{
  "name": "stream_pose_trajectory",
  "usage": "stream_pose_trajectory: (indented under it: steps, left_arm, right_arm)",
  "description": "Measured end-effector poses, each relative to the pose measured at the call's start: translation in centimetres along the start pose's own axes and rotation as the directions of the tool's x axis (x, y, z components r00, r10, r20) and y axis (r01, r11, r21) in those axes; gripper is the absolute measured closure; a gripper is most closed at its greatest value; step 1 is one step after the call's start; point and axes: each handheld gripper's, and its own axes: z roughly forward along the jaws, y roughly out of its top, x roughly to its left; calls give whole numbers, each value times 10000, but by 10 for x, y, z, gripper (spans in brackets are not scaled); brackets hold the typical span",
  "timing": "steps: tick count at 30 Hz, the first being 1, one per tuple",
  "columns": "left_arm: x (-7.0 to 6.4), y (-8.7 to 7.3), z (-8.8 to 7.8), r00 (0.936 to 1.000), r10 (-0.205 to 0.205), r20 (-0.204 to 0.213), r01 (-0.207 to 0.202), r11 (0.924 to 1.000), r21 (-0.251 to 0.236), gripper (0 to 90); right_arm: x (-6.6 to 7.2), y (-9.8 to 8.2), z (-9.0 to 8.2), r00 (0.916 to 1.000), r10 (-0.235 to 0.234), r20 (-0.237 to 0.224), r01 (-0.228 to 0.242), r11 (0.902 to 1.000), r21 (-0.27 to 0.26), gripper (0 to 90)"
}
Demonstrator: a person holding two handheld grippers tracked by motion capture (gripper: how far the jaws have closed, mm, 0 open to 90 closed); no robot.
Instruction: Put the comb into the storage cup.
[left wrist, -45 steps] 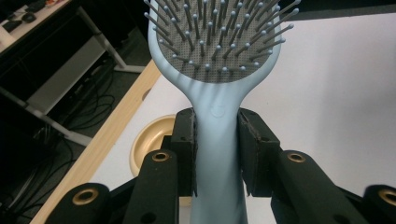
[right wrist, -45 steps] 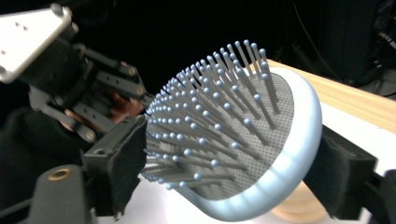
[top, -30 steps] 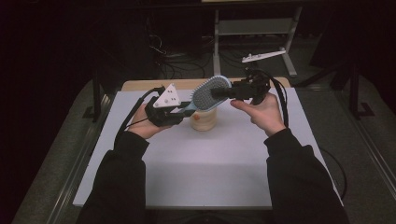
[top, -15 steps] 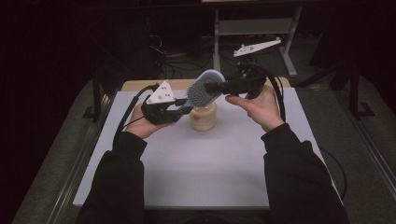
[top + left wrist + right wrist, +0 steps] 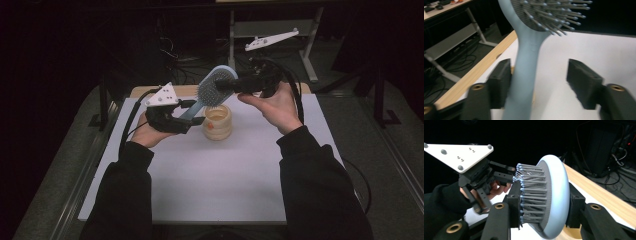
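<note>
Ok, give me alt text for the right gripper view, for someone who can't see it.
The right gripper has its two black jaws clamped on the head of a pale blue hairbrush, bristles facing left. Beyond it the left gripper, topped by a white three-cornered plate, sits in a hand, with a white table and its wooden edge below.

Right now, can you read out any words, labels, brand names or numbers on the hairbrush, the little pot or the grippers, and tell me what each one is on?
No readable text anywhere.
Hairbrush: plain pale blue handle and back, no brand or label.
Pot: plain cream wall; a small reddish mark low on it is too small to read.
Left gripper: its grey plate carries only screws and dots.
Right gripper: plain black, no markings.
</note>
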Motion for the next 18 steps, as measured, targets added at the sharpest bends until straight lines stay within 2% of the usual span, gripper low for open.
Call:
stream_pose_trajectory:
  steps: [2,3,4,6,9,13,18]
  left_arm:
    - [1,-1,-1,9998,-55,189,56,10000,-34,294]
    - [1,-1,-1,9997,-136,214,139,9998,-130,243]
    - [2,-1,-2,9997,-156,196,159,9997,-173,243]
    - [3,-2,-4,9995,-232,231,238,9994,-246,187]
    - [5,-4,-5,9988,-329,349,334,9994,-115,145]
    - [8,-7,-6,9975,-628,331,628,9980,30,5]
    - [12,-13,-8,9979,-642,115,644,9978,-173,0]
  right_arm:
    - [0,3,0,10000,-54,37,53,10000,41,569]
    - [-1,5,1,9999,-72,94,72,10000,51,569]
    - [-1,5,1,9999,-72,94,72,10000,51,569]
    - [-1,6,1,9996,-111,259,111,9999,7,568]
    - [-5,8,-1,9987,-92,508,94,9999,-43,569]
    - [-12,10,-6,9971,-30,766,43,9999,-168,570]
    - [-20,11,-14,9951,118,982,-86,9994,-327,569]
